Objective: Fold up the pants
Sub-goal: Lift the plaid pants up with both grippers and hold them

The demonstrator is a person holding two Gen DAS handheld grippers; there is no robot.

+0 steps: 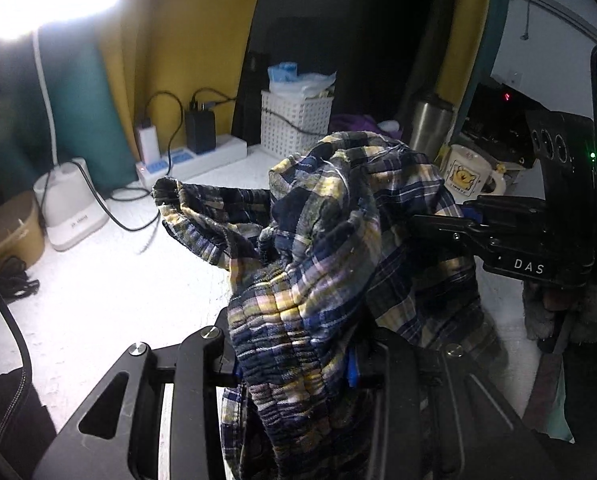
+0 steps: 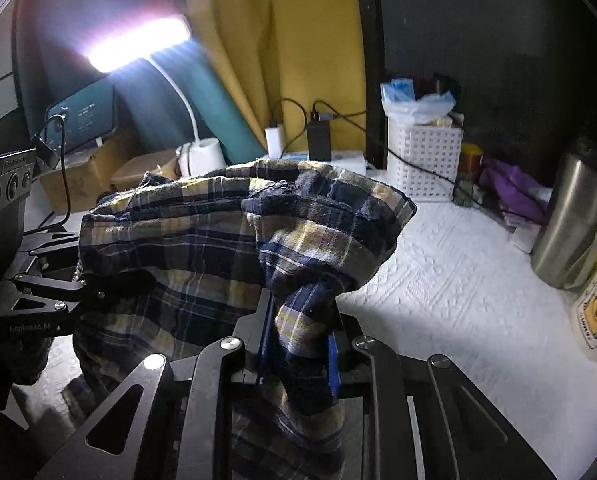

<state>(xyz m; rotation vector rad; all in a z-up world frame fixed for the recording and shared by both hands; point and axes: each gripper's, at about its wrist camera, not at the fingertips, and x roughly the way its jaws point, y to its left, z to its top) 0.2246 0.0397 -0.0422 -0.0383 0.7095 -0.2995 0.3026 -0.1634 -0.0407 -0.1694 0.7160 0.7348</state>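
Now both grippers pinch the plaid pants [image 1: 330, 208], which hang bunched between them above the white tabletop [image 1: 98, 280]. The left gripper [image 1: 298, 364] is pressed together on a thick gathered band of the cloth, and fabric spills over and below its fingers. The right gripper [image 2: 298, 356] is closed on a narrower twist of the same garment, its blue pads [image 2: 332, 364] showing at either side of the cloth. From the left wrist view the right gripper [image 1: 442, 224] comes in from the right edge, its tips buried in a fold. From the right wrist view the left gripper [image 2: 86, 292] reaches in from the left and meets the pants there.

At the back of the table stands a white lattice basket [image 1: 294, 128] holding a crumpled clear plastic bag [image 1: 302, 80] with something blue on top; what else lies inside cannot be told. Beside it a power strip [image 1: 194, 160] carries a white charger [image 1: 146, 140] and a black one [image 1: 200, 128]. A steel tumbler [image 1: 430, 124] stands near a cream mug [image 1: 470, 176] with a yellow bear print; their contents are hidden. A cardboard box [image 1: 6, 228] sits at the left by the base of a lit desk lamp [image 1: 70, 208], its inside not visible.
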